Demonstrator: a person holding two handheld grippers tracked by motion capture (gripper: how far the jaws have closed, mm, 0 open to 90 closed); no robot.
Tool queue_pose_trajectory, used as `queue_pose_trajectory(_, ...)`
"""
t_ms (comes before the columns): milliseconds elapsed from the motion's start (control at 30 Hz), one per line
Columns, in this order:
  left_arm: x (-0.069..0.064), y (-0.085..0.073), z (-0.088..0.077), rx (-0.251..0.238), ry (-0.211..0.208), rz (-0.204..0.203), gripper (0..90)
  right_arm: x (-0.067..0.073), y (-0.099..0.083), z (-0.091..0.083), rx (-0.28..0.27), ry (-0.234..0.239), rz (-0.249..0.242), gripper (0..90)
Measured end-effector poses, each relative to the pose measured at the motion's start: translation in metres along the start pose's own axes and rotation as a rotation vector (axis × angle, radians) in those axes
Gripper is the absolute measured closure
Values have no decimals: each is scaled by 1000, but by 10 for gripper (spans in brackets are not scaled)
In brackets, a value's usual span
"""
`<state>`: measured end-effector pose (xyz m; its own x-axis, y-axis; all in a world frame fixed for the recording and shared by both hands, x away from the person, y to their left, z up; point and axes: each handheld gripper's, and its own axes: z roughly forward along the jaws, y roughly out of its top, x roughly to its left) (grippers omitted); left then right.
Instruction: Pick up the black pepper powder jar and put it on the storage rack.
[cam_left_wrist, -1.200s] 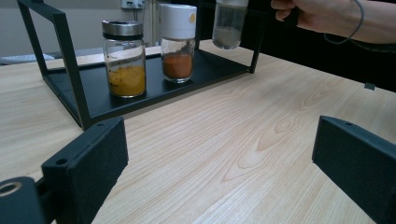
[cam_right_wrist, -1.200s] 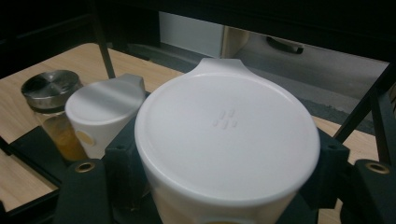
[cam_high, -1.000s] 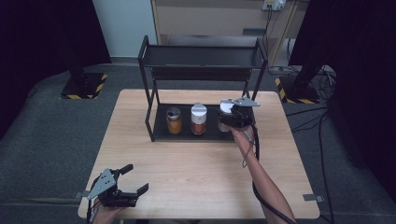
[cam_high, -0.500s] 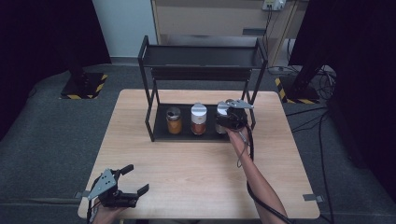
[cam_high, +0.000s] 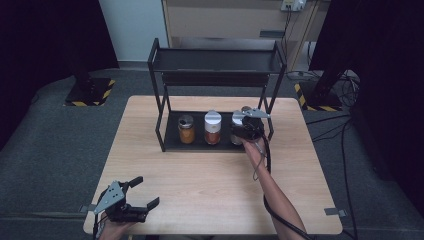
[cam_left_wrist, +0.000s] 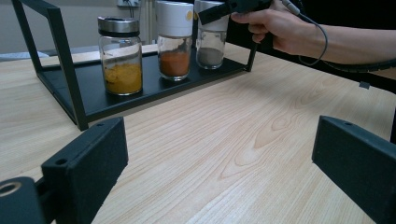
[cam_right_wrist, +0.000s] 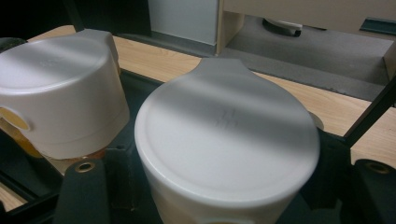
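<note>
1. Light wooden table: it carries a black metal two-tier rack set toward its far edge, roughly centred between the left and right edges.
2. Lower shelf of the rack: three spice jars stand upright in a row along it, close beside one another.
3. Left end of the row: a clear glass jar with a silver metal lid and yellow powder.
4. Middle of the row: a glass jar with a white plastic cap and orange-red powder.
5. Right end of the row, near the rack's right front post: a glass jar with a white plastic cap and grey powder; its rounded cap top lies between the two black jaws in the right gripper view.
6. Right gripper: held by the person's right hand at the right end of the lower shelf, its jaws closed on the grey-powder jar at cap height; a black cable trails from it along the forearm.
7. Left gripper: held low at the table's near left corner, well apart from the rack; its jaws stand wide apart with nothing between them, above bare wood, and point toward the rack.
</note>
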<state>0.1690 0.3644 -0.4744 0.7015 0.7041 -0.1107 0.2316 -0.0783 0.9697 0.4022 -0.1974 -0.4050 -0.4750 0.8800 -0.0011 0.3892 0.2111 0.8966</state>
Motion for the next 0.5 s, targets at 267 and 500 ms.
queue_pose_trajectory(267, 0, 0, 0, 0, 0, -1, 28, 0, -1, 1, 8, -8, -8, 310)
queue_pose_trajectory(500, 0, 0, 0, 0, -2, 0, 27, 0, -4, 1, 2, -9, -7, 309)
